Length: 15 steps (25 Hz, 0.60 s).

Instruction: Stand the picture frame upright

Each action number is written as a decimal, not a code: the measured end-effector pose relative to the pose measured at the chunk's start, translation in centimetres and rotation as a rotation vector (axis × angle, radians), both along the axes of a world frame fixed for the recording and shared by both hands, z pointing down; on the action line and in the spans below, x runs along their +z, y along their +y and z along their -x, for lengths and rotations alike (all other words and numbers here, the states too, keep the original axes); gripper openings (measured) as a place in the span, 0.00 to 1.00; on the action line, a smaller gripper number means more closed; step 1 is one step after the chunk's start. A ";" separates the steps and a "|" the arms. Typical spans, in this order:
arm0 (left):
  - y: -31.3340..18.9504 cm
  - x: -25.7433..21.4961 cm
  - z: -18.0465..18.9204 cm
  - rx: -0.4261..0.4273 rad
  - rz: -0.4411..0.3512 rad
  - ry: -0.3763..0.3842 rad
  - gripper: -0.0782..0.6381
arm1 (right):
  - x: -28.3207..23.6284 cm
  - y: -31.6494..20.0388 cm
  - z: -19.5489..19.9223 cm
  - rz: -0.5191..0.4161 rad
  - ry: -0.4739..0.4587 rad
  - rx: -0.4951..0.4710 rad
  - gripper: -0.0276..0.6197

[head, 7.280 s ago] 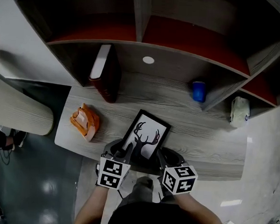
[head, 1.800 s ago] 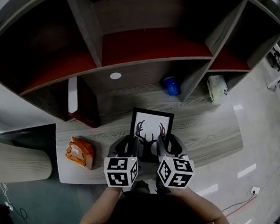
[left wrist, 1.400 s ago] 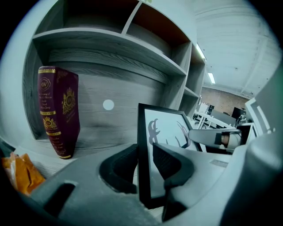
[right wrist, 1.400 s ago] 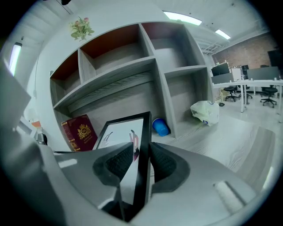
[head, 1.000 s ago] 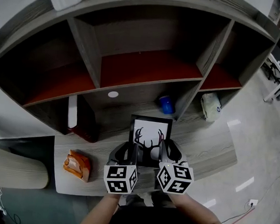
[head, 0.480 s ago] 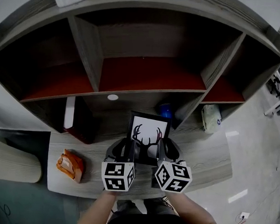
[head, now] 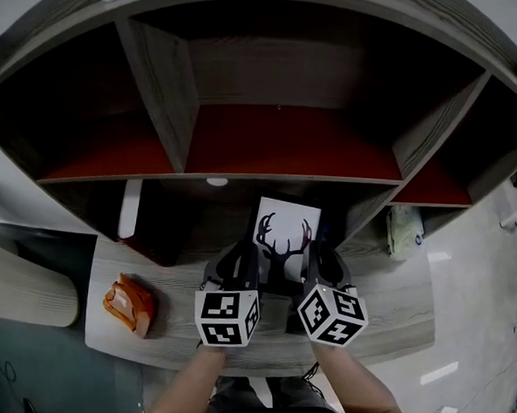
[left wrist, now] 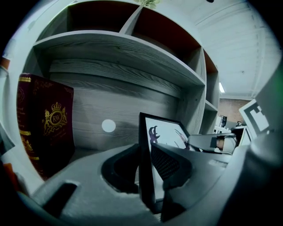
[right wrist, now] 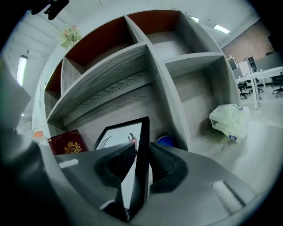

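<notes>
**Head view and both gripper views, one moment.** Your left claw (head: 240, 263) and right claw (head: 319, 259) cover the lower edge of the picture frame (head: 286, 236). You cannot tell from these views whether that edge rests on the desk (head: 393, 292).

- **Left claw:** in the left gripper view, the frame's left side edge stands between its jaws. The jaws have just been closing, and both pads now lie against the black moulding.
- **Right claw:** in the right gripper view, it clamps the opposite side edge the same way, its jaws apart only by the moulding's thickness.
- **Frame:** it stands near upright between the two claws, antler print facing you, at the mouth of the lowest bay of the shelf unit (head: 269, 172).

**Partly hidden things**
- A blue cup (right wrist: 167, 141) shows only as a sliver just beyond the right claw's outer finger. Its inside is out of sight.
- A maroon book (left wrist: 44, 128) stands upright ahead and to the left of the left claw, and the picture edge cuts it off.

**Containers**
- The same lowest bay holds the book and the cup.
- A plastic bag (right wrist: 230, 120) lies in the bay ahead and to the right of the right claw. Its contents cannot be made out.
- An orange object (head: 129, 302) lies on the desk well left of the left claw, too small to identify.
</notes>
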<state>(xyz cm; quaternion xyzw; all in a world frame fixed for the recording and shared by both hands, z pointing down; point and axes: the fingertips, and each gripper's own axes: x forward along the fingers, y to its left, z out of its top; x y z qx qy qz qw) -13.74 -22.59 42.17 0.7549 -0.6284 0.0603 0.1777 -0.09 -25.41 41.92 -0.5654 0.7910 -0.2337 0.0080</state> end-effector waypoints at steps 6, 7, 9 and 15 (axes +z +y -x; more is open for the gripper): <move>-1.4 0.8 0.5 -0.024 -0.008 0.021 0.22 | 0.2 -1.5 0.2 -0.025 -0.044 0.005 0.15; -1.6 0.8 0.6 -0.027 -0.011 0.024 0.22 | 0.2 -1.7 0.3 -0.029 -0.052 0.006 0.15; -1.8 0.8 0.7 -0.033 -0.020 0.025 0.22 | 0.2 -2.0 0.4 -0.032 -0.067 0.006 0.14; -2.4 1.1 0.9 -0.039 -0.042 0.018 0.22 | 0.3 -2.6 0.5 -0.057 -0.085 -0.002 0.14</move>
